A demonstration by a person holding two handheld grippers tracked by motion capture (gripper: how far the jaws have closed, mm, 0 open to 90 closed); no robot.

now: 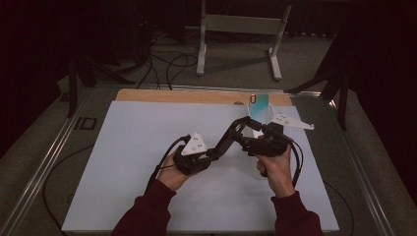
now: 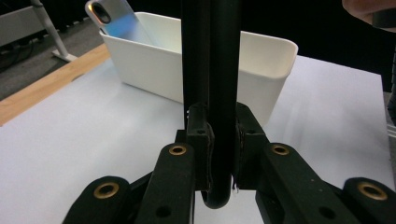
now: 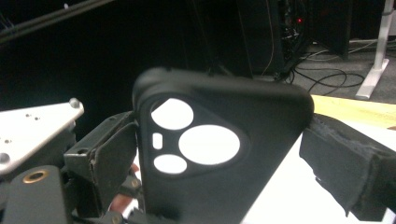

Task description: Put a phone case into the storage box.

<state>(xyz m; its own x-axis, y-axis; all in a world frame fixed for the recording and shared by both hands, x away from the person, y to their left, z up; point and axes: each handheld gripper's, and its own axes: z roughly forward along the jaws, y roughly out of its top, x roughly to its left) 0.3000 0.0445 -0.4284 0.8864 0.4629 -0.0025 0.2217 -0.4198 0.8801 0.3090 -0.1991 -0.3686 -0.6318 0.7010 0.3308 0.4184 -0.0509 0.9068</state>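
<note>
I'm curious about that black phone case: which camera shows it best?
The right gripper view: the phone case faces it, camera cutouts clear. The left gripper view shows it edge-on; the high view, barely a dark shape.

A dim room: black curtains [image 1: 44, 39] all round, grey carpet [image 1: 236, 73] strewn with cables [image 1: 167, 64], and a white stand [image 1: 241, 29] beyond the table [image 1: 147, 147].

- Black phone case [image 3: 219, 149] — matte and empty, its camera cutouts showing the white table through them: two round holes, one oval and a small slot. It stands on edge, pinched across its thickness, just right of the table's centre.
- Phone [image 1: 258, 107] — iridescent blue-silver back, camera end up, leaning in the white bin toward twelve o'clock from the case.
</note>
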